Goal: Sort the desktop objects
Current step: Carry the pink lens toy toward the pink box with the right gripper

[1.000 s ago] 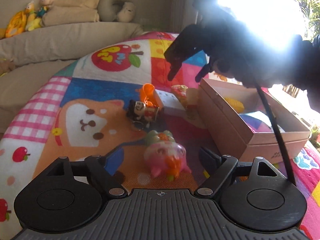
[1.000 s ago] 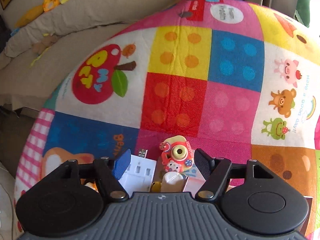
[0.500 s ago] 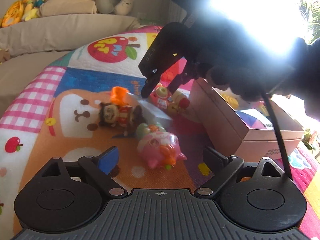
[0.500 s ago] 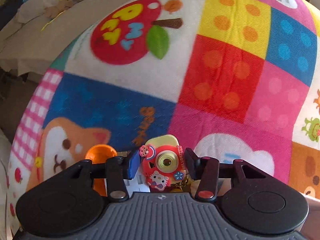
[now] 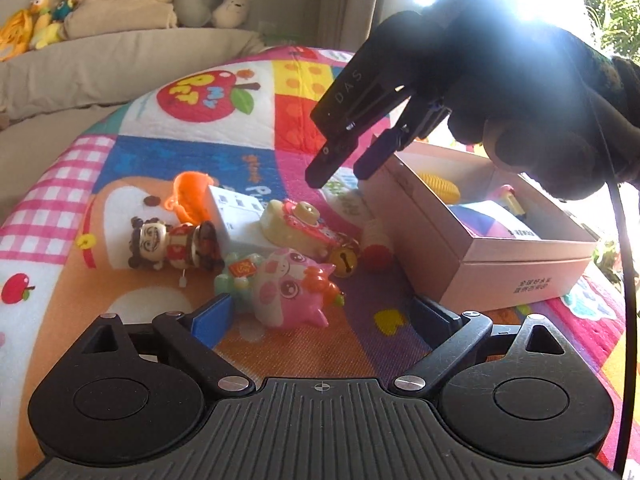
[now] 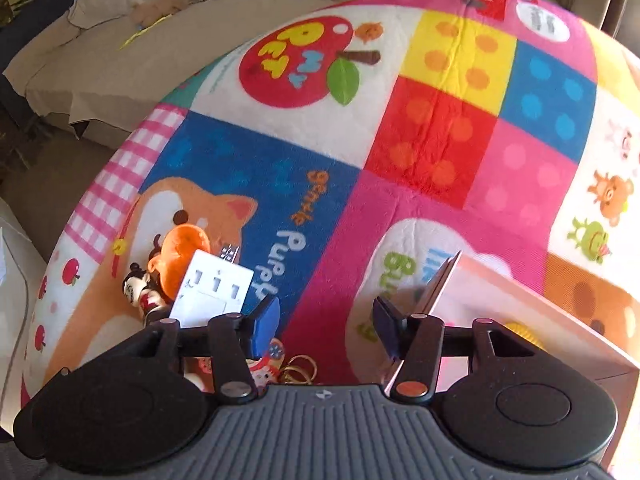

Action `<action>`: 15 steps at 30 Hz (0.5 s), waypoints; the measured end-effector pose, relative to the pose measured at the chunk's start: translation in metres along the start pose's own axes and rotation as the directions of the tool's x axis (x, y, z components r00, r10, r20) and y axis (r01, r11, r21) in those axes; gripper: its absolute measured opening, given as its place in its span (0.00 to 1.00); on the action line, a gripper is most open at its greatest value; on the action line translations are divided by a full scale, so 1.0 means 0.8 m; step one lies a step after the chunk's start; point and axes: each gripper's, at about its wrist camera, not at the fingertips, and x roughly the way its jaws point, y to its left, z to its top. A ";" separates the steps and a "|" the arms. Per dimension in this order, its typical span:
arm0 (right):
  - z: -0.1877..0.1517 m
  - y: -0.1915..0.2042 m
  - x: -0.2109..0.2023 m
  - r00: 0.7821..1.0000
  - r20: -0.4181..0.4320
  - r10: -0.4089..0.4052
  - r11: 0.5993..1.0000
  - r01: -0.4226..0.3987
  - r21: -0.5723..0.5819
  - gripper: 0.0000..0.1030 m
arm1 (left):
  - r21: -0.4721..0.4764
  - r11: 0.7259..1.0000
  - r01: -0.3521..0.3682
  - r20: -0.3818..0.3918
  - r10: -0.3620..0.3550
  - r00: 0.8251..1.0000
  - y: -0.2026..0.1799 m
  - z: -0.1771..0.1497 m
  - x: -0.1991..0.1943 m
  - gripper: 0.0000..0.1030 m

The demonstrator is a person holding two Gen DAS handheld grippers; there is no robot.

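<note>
A pink pig toy [image 5: 288, 292] lies on the colourful mat just ahead of my left gripper [image 5: 324, 316]. Its jaws are opening wide and touch nothing. Behind the pig, a red and cream toy camera [image 5: 300, 224] rests against a white plug block [image 5: 236, 216], with a doll figure [image 5: 168, 244] and an orange cup [image 5: 188, 192] alongside. My right gripper [image 5: 340, 174] hangs above the mat beside the cardboard box [image 5: 480, 264]. Its jaws are opening with nothing between them. In the right wrist view that gripper [image 6: 325, 320] sits over bare mat, at the box corner [image 6: 444, 280].
The box holds a yellow ribbed toy [image 5: 436, 184] and a multicoloured item [image 5: 488, 220]. A gold bell [image 5: 344, 264] and a red and white cap [image 5: 376, 248] lie by its near wall. A beige sofa [image 5: 120, 60] with plush toys runs behind the mat.
The right gripper had the toy camera between its fingers; it has since swung right toward the box, empty, and the camera lies on the mat. The left jaws have spread wider.
</note>
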 end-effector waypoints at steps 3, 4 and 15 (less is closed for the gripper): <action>-0.015 0.016 0.011 1.000 -0.023 0.013 0.999 -0.014 -0.030 0.49 | -0.005 1.000 0.000 -0.005 0.000 1.000 0.001 0.001 0.001 0.96; -0.021 0.024 0.014 1.000 -0.028 -0.005 0.998 0.004 -0.056 0.47 | -0.003 1.000 -0.001 -0.004 0.000 1.000 0.000 0.001 0.000 0.96; -0.029 0.024 0.013 0.991 0.065 0.116 0.988 -0.122 0.098 0.66 | -0.005 1.000 -0.024 -0.076 0.023 0.997 -0.001 -0.018 -0.028 0.97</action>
